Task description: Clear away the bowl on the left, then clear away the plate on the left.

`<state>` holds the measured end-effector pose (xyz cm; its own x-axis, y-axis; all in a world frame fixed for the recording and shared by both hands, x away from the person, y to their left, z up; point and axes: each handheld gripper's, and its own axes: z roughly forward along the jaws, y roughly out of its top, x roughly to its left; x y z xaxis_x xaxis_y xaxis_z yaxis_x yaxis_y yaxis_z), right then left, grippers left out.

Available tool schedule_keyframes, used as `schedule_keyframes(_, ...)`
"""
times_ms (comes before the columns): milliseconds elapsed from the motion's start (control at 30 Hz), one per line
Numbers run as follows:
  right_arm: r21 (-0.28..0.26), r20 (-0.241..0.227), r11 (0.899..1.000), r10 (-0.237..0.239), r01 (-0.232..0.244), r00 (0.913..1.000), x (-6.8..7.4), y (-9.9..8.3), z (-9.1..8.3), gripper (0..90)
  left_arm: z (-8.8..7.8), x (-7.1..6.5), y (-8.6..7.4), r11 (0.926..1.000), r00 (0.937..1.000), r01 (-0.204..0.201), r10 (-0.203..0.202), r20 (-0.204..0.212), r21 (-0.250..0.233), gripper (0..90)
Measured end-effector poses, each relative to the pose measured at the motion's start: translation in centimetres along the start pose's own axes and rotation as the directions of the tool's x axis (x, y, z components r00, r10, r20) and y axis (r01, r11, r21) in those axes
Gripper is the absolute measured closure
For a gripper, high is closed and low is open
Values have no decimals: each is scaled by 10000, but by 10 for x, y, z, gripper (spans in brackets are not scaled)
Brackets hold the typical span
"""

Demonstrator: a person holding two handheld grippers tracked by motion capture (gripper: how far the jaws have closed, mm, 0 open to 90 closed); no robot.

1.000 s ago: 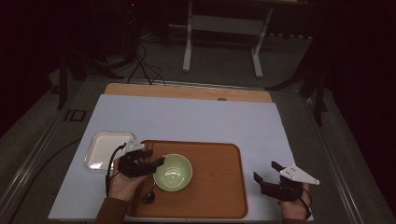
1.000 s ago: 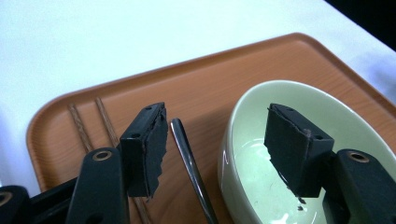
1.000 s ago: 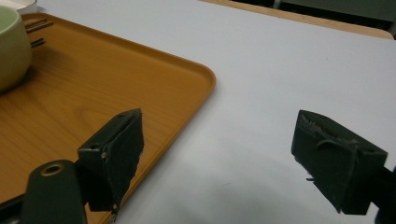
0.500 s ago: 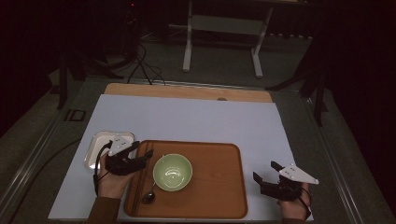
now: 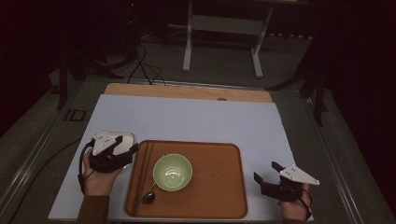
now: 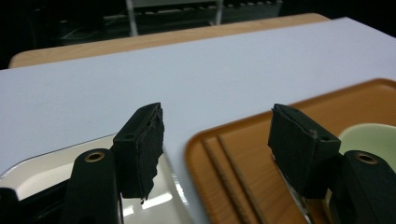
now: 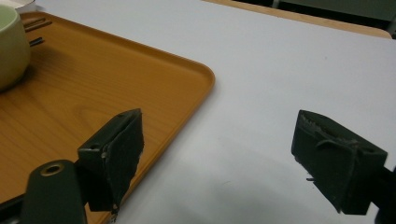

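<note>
Looking at what changed, view by view:
high view: left gripper (image 5: 130, 150) has pulled off the green bowl (image 5: 173, 171) toward the white dish (image 5: 127, 138) at the tray's left edge. Bowl sits alone on the wooden tray (image 5: 219, 186), spoon (image 5: 149, 196) touching its near side, chopsticks (image 5: 141, 172) to its left.
left gripper view: jaws have just been opening, now released wide, nothing between them; they hang over the gap between dish (image 6: 56, 161) and tray (image 6: 243, 135).
right gripper view: right gripper (image 7: 217, 144) jaws spread, empty, parked on the counter (image 7: 280, 70) off the tray's corner.
my guess: bowl's placed, left hand's free for the next item.
</note>
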<state>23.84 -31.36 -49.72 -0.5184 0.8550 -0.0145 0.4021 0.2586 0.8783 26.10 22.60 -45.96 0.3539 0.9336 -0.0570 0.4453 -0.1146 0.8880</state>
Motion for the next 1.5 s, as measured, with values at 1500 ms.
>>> schedule_keyframes(1500, -7, 4, 10000, -16, 16, 10000, 0, 0, 0, 168, -7, 90, -40, 9816, 9472, 1694, -1374, -2899, 883, 523)
